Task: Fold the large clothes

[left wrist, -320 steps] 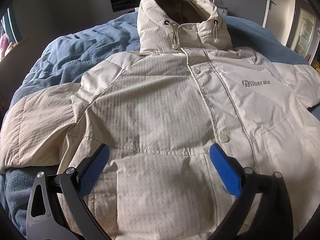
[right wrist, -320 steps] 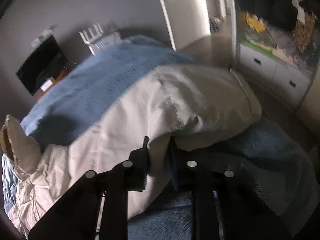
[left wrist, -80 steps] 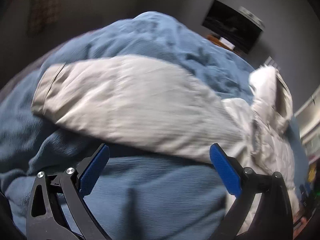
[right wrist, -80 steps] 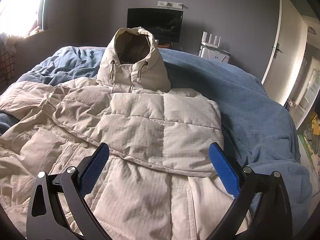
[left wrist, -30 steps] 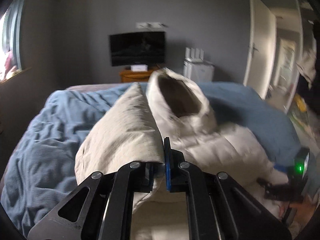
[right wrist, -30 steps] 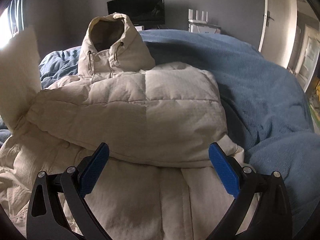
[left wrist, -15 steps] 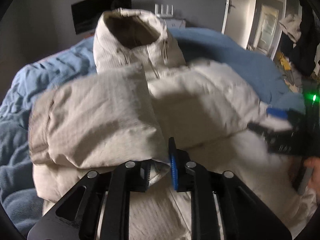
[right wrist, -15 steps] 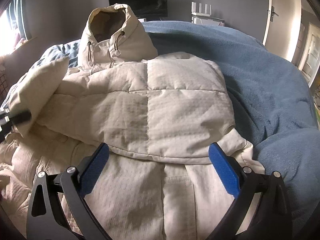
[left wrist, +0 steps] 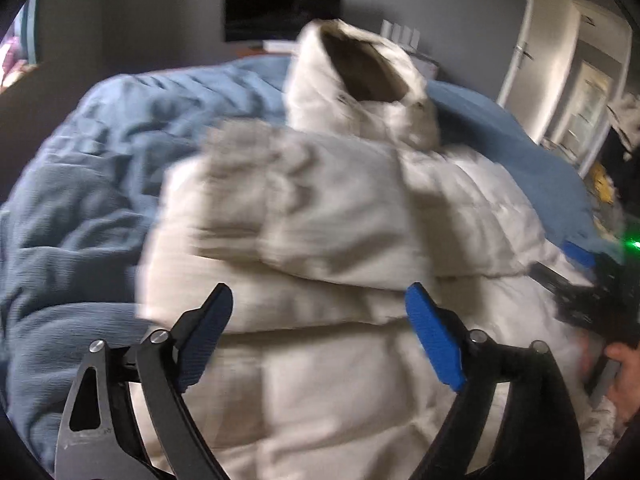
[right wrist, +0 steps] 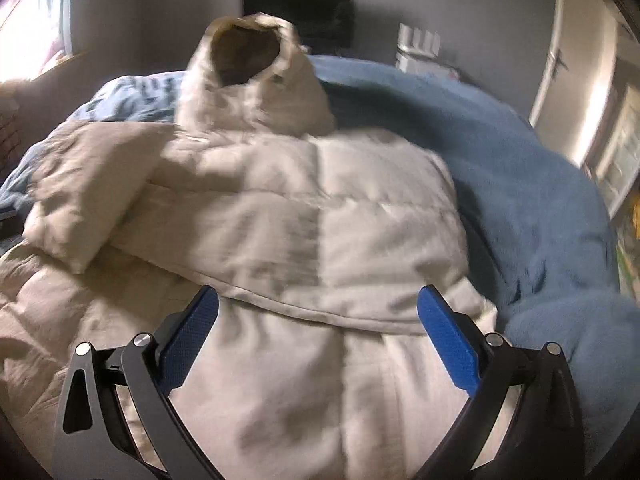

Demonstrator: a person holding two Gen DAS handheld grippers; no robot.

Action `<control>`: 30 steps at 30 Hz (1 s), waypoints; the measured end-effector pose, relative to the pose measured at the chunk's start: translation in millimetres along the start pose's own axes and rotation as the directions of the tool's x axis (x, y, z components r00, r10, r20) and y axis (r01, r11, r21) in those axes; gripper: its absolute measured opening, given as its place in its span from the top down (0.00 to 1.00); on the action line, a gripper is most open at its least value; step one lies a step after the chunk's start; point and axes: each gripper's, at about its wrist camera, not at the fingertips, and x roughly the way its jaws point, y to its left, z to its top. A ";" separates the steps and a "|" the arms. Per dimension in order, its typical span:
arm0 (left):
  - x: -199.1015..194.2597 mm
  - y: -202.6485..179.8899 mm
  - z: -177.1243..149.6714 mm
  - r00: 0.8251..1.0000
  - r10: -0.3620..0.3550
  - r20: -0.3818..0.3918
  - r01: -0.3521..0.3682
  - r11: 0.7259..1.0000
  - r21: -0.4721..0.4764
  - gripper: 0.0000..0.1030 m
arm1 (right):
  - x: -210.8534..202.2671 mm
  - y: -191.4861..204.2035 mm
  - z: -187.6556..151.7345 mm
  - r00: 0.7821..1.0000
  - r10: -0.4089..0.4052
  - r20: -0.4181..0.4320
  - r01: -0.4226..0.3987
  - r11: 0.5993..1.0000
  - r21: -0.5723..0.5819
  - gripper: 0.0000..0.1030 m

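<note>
Bed: a blue blanket (left wrist: 92, 184) is covering the bed and filling the left side of the left wrist view and the right side of the right wrist view (right wrist: 540, 208); its edges are running out of both frames.
Jacket: the cream padded jacket (right wrist: 320, 220) is lying on the blanket in the middle of both views (left wrist: 320, 380), its lower part cut off at the bottom of the frames behind the fingers; motion blur is smearing the quilting and seams.
Sleeves: both are lying folded in over the chest; one sleeve (right wrist: 376, 216) is spreading across the centre of the right wrist view, the other sleeve (left wrist: 328, 216) is sitting blurred in the centre of the left wrist view.
Hood: the hood (left wrist: 360, 80) is standing up in the upper centre, its dark opening facing the camera; the cords are too blurred to make out.
Left gripper: the left gripper (left wrist: 320, 344) is hovering at the bottom centre, its jaws opening wide, blue fingers (left wrist: 434, 346) clear of the cloth, nothing between them.
Right gripper: the right gripper (right wrist: 318, 344) is showing wide-spread fingers (right wrist: 448, 344) over the jacket front, gripping nothing; in the left wrist view it is partly cut off at the right edge (left wrist: 580, 276).
Hand: a person's hand (left wrist: 622, 376) is peeking in at the lower right edge, mostly cropped.
Background: a dark screen (right wrist: 300, 12) is hanging on the grey wall, upper centre, blurred.
</note>
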 end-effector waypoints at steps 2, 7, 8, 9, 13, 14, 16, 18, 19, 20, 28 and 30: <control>-7.0 14.4 3.3 0.999 0.036 0.023 -0.035 0.999 -0.034 0.16 | -13.4 19.3 8.6 0.999 0.043 0.019 -0.042 0.998 -0.055 0.07; -14.5 52.6 10.1 0.988 0.138 0.068 -0.128 0.982 -0.136 0.14 | -35.4 67.1 34.8 0.989 0.144 0.032 -0.138 0.980 -0.146 0.07; -15.3 56.5 11.0 0.986 0.152 0.073 -0.141 0.980 -0.139 0.14 | -39.6 79.5 40.2 0.985 0.171 0.032 -0.164 0.973 -0.163 0.07; -15.4 63.0 12.3 0.982 0.170 0.078 -0.157 0.977 -0.146 0.14 | -42.7 92.5 45.1 0.981 0.195 0.027 -0.186 0.965 -0.183 0.07; -13.2 84.0 14.6 0.978 0.194 0.079 -0.175 0.964 -0.200 0.14 | -44.9 139.6 53.7 0.970 0.242 -0.001 -0.232 0.931 -0.283 0.07; -12.0 87.3 14.3 0.978 0.194 0.076 -0.174 0.962 -0.211 0.14 | -43.2 155.1 53.4 0.969 0.247 -0.008 -0.236 0.914 -0.330 0.07; -9.0 96.0 13.2 0.979 0.192 0.070 -0.170 0.956 -0.240 0.14 | -39.5 178.3 51.0 0.970 0.244 -0.014 -0.229 0.888 -0.399 0.07; -3.8 104.4 11.7 0.982 0.181 0.060 -0.159 0.950 -0.267 0.14 | -32.3 203.0 48.1 0.972 0.234 -0.019 -0.216 0.862 -0.459 0.07; -1.7 106.1 10.6 0.982 0.179 0.055 -0.157 0.949 -0.275 0.14 | -26.1 212.0 47.9 0.975 0.220 -0.020 -0.203 0.855 -0.477 0.07; 0.9 107.3 9.9 0.983 0.179 0.049 -0.159 0.947 -0.279 0.14 | -21.6 218.0 47.7 0.978 0.209 -0.025 -0.195 0.853 -0.485 0.07; 21.3 112.5 5.4 0.989 0.149 -0.003 -0.144 0.949 -0.280 0.14 | 37.7 229.8 44.7 0.998 0.041 -0.054 -0.062 0.869 -0.491 0.38; 25.2 111.8 5.3 0.989 0.145 -0.010 -0.142 0.952 -0.269 0.14 | 39.1 223.3 43.7 0.998 0.044 -0.053 -0.065 0.872 -0.485 0.62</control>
